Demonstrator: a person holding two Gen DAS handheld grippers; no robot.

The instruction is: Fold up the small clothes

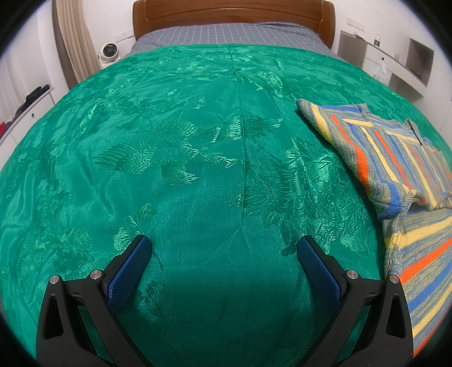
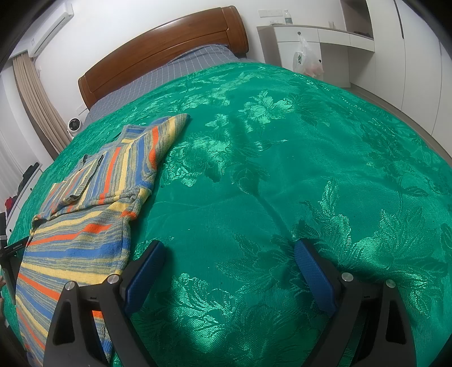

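A small striped knit sweater [image 1: 395, 158] in blue, yellow, orange and grey lies on the green bedspread [image 1: 197, 169], with its sleeves laid across the body. It sits at the right edge of the left wrist view and at the left of the right wrist view, sweater [image 2: 93, 203]. My left gripper [image 1: 224, 245] is open over bare bedspread, to the left of the sweater, holding nothing. My right gripper [image 2: 230, 248] is open too, empty, with its left finger [image 2: 147, 271] beside the sweater's lower hem.
The green floral bedspread [image 2: 282, 169] covers most of the bed; a grey checked sheet [image 1: 226, 34] and wooden headboard [image 1: 234, 14] lie beyond. A small white fan [image 1: 108, 53] stands at the left, white cabinets [image 2: 325, 42] with a plastic bag at the right.
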